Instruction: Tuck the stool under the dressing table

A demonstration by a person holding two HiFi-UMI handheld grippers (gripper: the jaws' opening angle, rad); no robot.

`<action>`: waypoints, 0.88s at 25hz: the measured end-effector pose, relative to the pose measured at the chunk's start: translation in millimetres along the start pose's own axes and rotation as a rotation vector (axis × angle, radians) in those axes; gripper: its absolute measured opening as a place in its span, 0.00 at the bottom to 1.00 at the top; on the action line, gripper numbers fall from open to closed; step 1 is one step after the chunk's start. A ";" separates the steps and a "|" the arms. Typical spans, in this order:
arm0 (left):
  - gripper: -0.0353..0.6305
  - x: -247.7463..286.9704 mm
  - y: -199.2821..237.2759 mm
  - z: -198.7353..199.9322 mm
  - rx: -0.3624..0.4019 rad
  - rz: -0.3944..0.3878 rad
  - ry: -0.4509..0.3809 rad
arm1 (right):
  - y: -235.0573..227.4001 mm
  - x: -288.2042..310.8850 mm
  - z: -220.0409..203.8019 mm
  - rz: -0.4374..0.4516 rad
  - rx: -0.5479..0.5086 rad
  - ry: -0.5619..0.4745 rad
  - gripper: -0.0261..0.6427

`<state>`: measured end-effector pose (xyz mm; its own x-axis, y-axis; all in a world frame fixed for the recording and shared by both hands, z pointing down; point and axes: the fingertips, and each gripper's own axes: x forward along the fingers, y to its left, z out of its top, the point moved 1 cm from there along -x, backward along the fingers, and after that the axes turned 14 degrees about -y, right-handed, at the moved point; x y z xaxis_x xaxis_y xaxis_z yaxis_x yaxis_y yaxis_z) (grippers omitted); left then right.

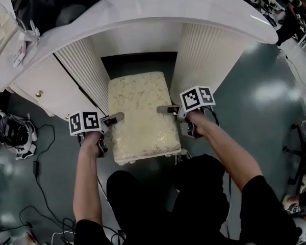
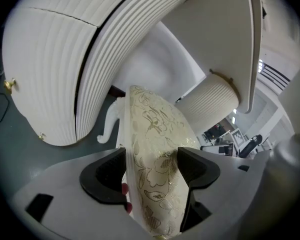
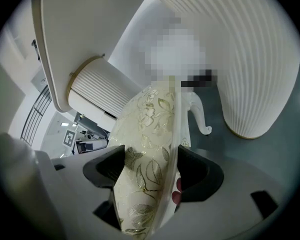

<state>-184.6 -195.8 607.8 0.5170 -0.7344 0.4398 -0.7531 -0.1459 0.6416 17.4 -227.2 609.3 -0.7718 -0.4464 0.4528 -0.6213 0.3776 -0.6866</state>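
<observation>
While a person's two bare arms reach forward from the bottom of the head view, above black-clad legs, each hand holds a gripper against one side of a stool (image 1: 140, 114).

The left gripper (image 1: 117, 118) bites the stool's left edge. In the left gripper view its two dark jaws are partly closed and press on the cream seat cushion from above and below. The cushion fills the gap between them.

The right gripper (image 1: 166, 108) bites the right edge, almost level with the left one. In the right gripper view its jaws clamp the cushion the same way, with no gap showing around it. Each gripper carries a white cube (image 1: 197, 98) printed with black square markers.

The stool has a rectangular seat in cream fabric with a pale gold flower and leaf pattern. A curved white leg (image 2: 107, 126) shows beneath it in the left gripper view. The stool stands on a grey-green floor (image 1: 260, 101), partway into the knee space of the dressing table (image 1: 158, 14). Its far end lies between the table's two ribbed white pedestals, while its near end sticks out toward the person. A dark recess (image 1: 137, 63) shows just beyond the stool's far edge.

The glossy white curved tabletop spans both pedestals. To the left, a white cabinet front carries a small gold knob (image 1: 39, 93), and black cables (image 1: 41, 188) trail over the floor.
</observation>
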 end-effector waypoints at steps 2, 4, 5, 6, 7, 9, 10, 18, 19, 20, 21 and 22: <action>0.53 11.5 2.1 13.2 0.003 0.005 -0.004 | -4.8 7.2 13.0 0.005 0.006 -0.008 0.48; 0.53 24.4 5.3 26.2 0.005 0.012 -0.005 | -11.2 15.7 27.2 0.007 0.008 -0.012 0.48; 0.53 30.7 6.6 31.6 0.008 0.015 -0.003 | -14.5 19.2 33.3 0.006 0.009 -0.014 0.48; 0.53 36.9 7.4 36.5 0.012 0.015 0.001 | -17.8 22.1 38.8 0.004 0.010 -0.017 0.48; 0.53 43.1 8.1 41.1 0.014 0.013 0.006 | -21.0 24.6 44.2 0.001 0.011 -0.023 0.48; 0.53 54.3 9.5 49.4 0.015 0.010 0.009 | -26.6 29.2 54.9 -0.006 0.012 -0.039 0.48; 0.53 58.7 9.9 53.6 0.015 0.011 0.007 | -28.7 31.3 60.5 -0.010 0.009 -0.045 0.48; 0.54 78.3 17.7 77.9 0.035 0.020 -0.008 | -36.4 48.0 83.6 -0.003 0.016 -0.062 0.48; 0.54 79.4 20.4 79.4 0.032 0.024 -0.012 | -37.0 51.8 85.3 -0.002 0.016 -0.064 0.48; 0.54 79.8 22.8 80.3 0.028 0.027 -0.016 | -37.2 55.0 86.4 0.001 0.014 -0.064 0.48; 0.54 79.9 24.7 81.2 0.025 0.032 -0.018 | -37.2 57.7 87.3 0.004 0.012 -0.063 0.48; 0.54 80.3 25.8 82.6 0.025 0.037 -0.019 | -37.3 59.6 88.6 0.008 0.010 -0.062 0.48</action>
<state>-196.1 -313.3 607.8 0.4811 -0.7519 0.4507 -0.7815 -0.1349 0.6091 6.6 -339.7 611.4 -0.7666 -0.4927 0.4118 -0.6136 0.3730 -0.6960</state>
